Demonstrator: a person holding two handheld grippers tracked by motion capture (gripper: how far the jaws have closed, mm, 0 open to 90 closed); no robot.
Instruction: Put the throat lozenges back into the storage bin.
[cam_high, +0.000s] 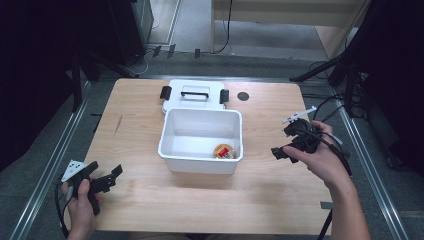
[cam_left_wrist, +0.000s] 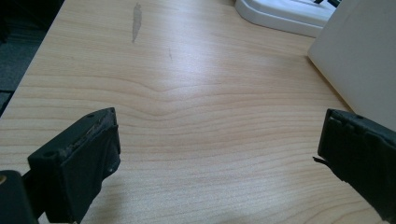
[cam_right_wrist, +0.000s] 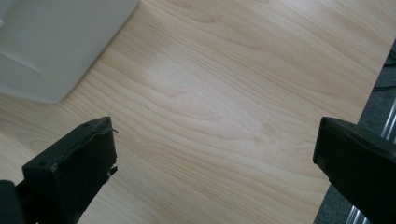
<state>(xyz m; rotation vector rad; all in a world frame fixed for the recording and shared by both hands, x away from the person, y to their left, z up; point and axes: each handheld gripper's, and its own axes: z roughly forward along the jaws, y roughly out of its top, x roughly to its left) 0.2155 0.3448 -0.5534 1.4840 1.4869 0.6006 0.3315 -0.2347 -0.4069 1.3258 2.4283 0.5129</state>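
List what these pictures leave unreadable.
- Item in the bin, high view: orange and red, too small to identify.
- Lid behind the bin, high view: near edge hidden by the bin's far wall.
- Bin, right gripper view: blurred, cut off by the frame's top-left corner.

No text, label, brand, number or sign can be read anywhere. The small round item (cam_high: 224, 151) inside the white bin (cam_high: 172, 150) carries a red patch (perhaps a label, but too small and blurred to make out). The white lid (cam_high: 194, 95) behind the bin and the wooden desk (cam_high: 140, 130) bear no legible marking.
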